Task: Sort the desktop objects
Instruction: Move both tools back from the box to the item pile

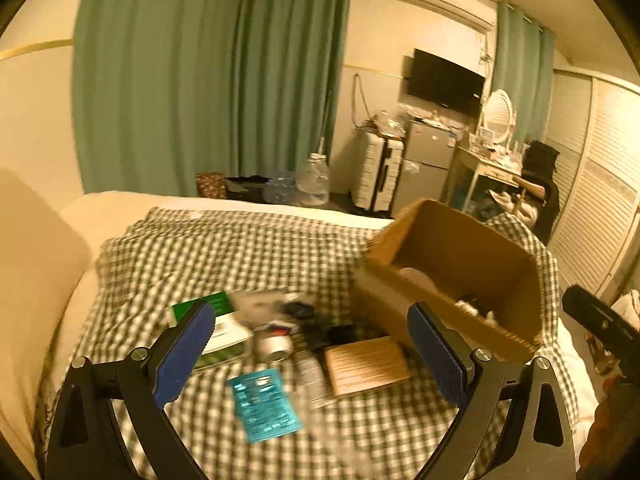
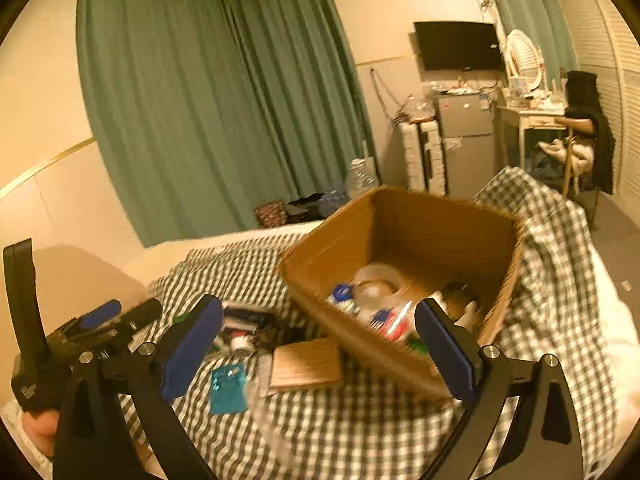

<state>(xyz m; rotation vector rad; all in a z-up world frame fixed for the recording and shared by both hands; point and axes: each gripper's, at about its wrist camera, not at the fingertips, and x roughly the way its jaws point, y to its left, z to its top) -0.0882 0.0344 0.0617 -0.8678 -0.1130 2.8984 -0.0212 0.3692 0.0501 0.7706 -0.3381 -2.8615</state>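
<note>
The cardboard box (image 2: 404, 276) sits on the bed's checked cover (image 2: 360, 432), several small things inside. Beside it lie a teal packet (image 1: 264, 404), wooden block (image 1: 366, 364) and small can (image 1: 274, 346). Both left gripper (image 1: 312, 356) and right gripper (image 2: 320, 354) have fingers spread wide, holding nothing.

The left claw (image 1: 312, 344) gapes empty above a teal packet (image 1: 264, 404); a cardboard box (image 1: 452, 276) sits right of it.

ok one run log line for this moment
stage: between picks | left tongs: open, empty, over loose pile | right tongs: open, empty, at cardboard box | box: holds several items | teal packet: on checked cloth
</note>
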